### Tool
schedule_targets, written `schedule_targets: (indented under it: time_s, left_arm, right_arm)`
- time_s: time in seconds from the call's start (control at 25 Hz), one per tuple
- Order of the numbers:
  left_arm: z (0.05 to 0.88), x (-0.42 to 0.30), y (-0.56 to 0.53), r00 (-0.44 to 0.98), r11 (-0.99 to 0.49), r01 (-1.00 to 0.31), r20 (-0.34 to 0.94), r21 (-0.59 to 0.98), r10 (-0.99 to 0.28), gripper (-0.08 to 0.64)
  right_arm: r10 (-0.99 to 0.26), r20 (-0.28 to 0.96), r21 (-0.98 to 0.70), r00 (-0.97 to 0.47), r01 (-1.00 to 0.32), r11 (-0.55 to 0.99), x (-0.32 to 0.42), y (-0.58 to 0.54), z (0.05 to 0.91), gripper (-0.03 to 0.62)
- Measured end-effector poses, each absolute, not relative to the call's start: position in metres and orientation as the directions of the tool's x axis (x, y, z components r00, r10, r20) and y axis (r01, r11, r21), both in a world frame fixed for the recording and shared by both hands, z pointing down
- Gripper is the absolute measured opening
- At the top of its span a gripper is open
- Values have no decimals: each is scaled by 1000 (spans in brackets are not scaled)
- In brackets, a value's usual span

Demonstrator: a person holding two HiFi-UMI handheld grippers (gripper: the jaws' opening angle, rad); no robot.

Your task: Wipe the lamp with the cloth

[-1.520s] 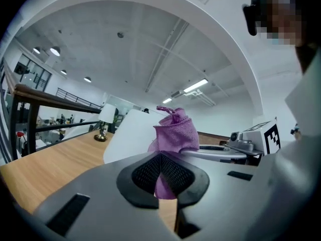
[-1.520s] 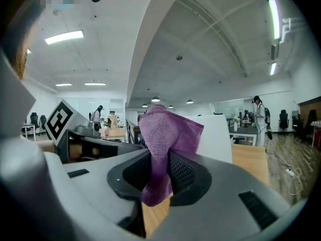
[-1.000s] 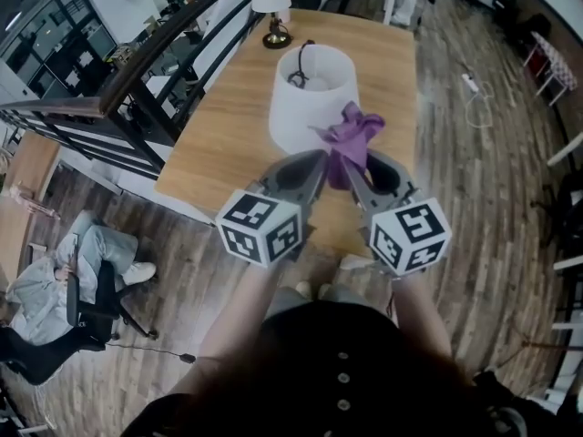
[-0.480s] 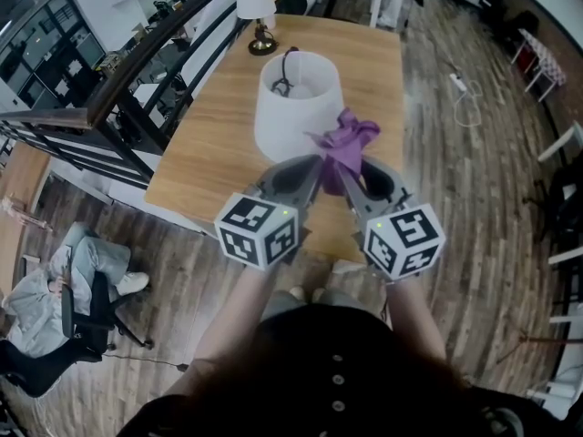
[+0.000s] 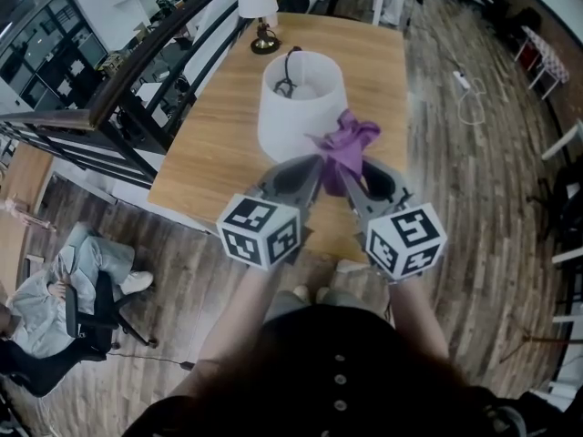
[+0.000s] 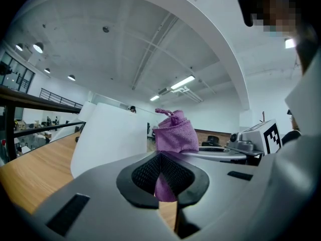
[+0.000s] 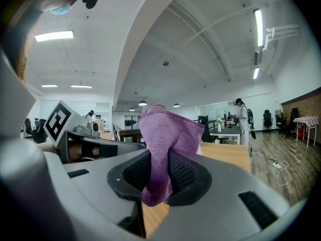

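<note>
Cloth (image 5: 348,146): purple, bunched, standing up out of both my claws. Left claw (image 5: 317,173) is clamped on its lower fold. Right claw (image 5: 353,182) is clamped on the same bunch from the other side. In each gripper view the pads close onto the fabric, and a tail hangs below them. The claws sit side by side over the near edge of the wooden table (image 5: 214,157), tips pointing far.

Lamp (image 5: 299,98): a large white shade standing upright on the table, open top up, with a dark fitting inside. It lies straight far of my claws and a little left. The cloth's top sits just beside the shade's near-right wall. The head view overlaps the two, while the left gripper view suggests a thin gap, so I cannot confirm contact.

Left claw is the nearer one to the shade; right claw is on the outer side, away from it.

My reading: wiping is not yet under way. The coming move is a short push far and left to press the bunch against the wall. The strokes would then run around the curve, since the shade's long axis is vertical. The shade looks light, so a hard push could shift it.

Smaller lamp (image 5: 258,3) stands at the table's far end, well apart.
</note>
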State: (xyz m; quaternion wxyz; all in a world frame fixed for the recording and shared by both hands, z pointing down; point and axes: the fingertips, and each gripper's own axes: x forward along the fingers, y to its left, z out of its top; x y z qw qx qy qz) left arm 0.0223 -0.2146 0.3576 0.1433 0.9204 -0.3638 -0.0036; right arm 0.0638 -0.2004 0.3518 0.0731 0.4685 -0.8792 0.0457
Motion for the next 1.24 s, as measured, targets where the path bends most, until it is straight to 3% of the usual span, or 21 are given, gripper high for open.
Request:
schedule_targets:
  time_s: [1.24]
  left_arm:
    - [375, 31, -224, 745, -693, -658, 121, 295, -656, 11]
  right_arm:
    - [-825, 193, -8, -532, -841, 540, 72, -215, 365, 81]
